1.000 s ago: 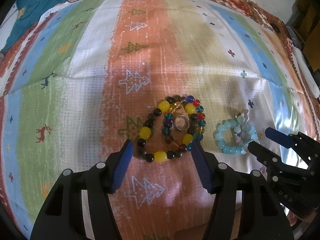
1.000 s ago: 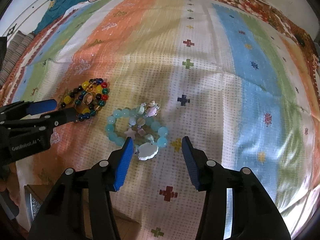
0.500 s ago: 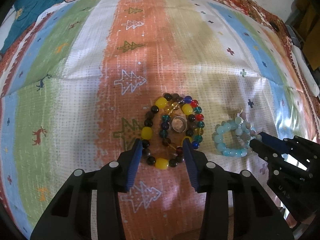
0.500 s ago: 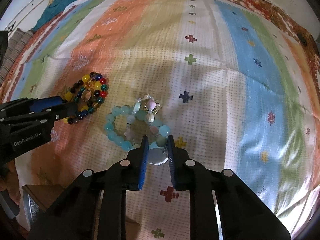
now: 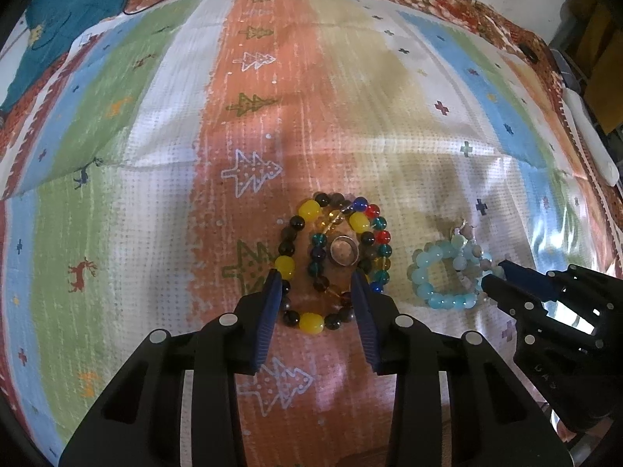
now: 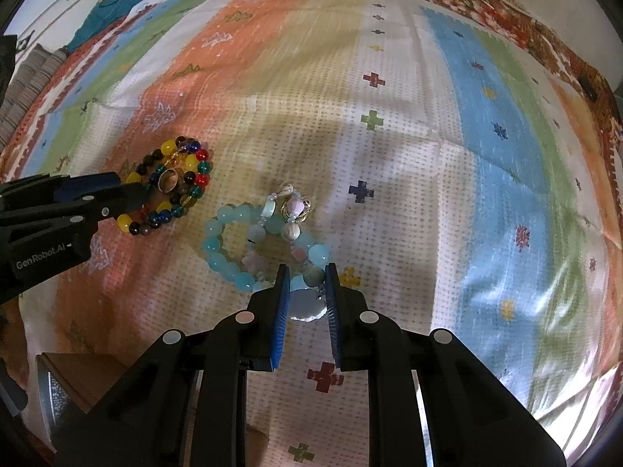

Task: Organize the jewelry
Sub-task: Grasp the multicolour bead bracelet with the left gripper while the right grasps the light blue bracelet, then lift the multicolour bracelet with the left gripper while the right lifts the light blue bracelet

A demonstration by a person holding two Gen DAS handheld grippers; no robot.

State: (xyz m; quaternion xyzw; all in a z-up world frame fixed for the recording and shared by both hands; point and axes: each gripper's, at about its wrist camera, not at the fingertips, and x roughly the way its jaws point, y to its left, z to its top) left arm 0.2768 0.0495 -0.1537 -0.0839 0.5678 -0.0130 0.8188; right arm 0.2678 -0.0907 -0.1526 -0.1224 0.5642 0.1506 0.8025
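Shell pendant (image 6: pixel 307 305) half behind right tongs (image 6: pixel 305 272)

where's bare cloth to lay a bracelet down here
Free: the striped cloth right of the aqua bracelet, and the stretch beyond both piles. Also left of the multicolour bracelets. Crowded: the strip between the two piles, with the left gripper and right gripper at their near edges.
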